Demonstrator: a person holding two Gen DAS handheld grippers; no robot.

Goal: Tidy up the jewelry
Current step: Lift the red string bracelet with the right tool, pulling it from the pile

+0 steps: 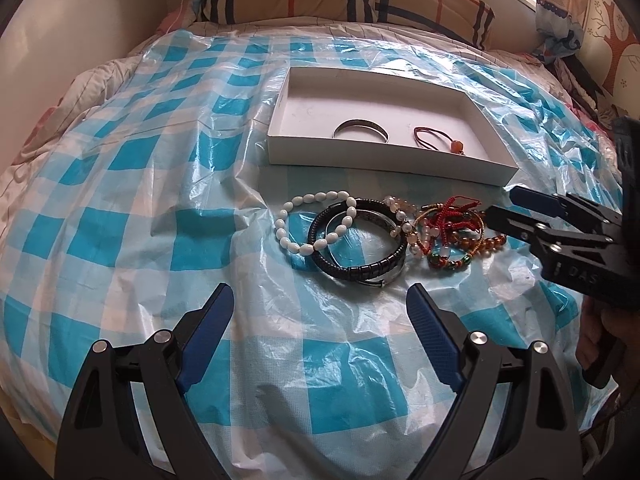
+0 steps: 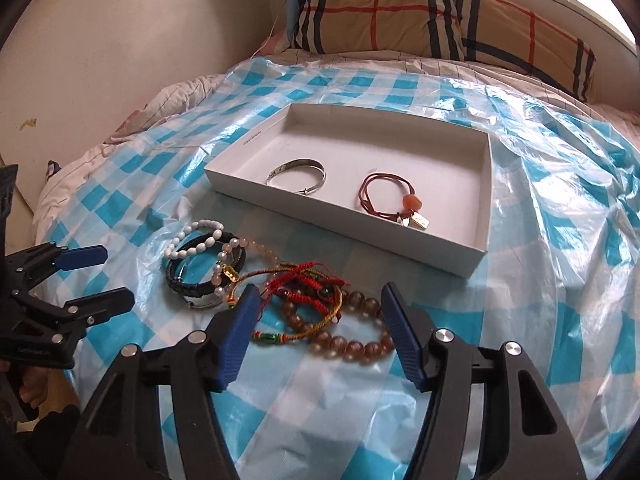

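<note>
A: Your left gripper (image 1: 320, 300) sits at the bottom of the left wrist view, jaws spread wide, nothing between them, only the blue-and-white checked plastic sheet (image 1: 120, 216) under it

B: And your right gripper (image 2: 316, 300)?

A: Bottom centre of the right wrist view, also wide open and holding nothing. Its blue pads (image 2: 400, 332) flank the brown bead bracelet (image 2: 352, 344) and the tangle of red cord bracelets (image 2: 312, 280), can't tell if they touch. In the left view it comes in from the right edge, tips by the right end of the pile

B: Where's the rest of the jewelry?

A: Mid-frame, just past your fingers, one loose pile. White bead bracelet (image 1: 316, 224) on the left, lying over the black braided bangle (image 1: 360, 240), pale pink bead strand (image 2: 244, 252) between those and the red cords

B: Further back?

A: White shallow box (image 1: 400, 160), upper centre, near the pile but apart. Inside it a silver bangle (image 2: 296, 176) on the left, and a dark red cord bracelet (image 2: 384, 196) with an orange bead and tags on the right, the two apart

B: Behind that?

A: Plaid pillow (image 2: 420, 20) along the top of the frame, window light in the upper right corner
</note>
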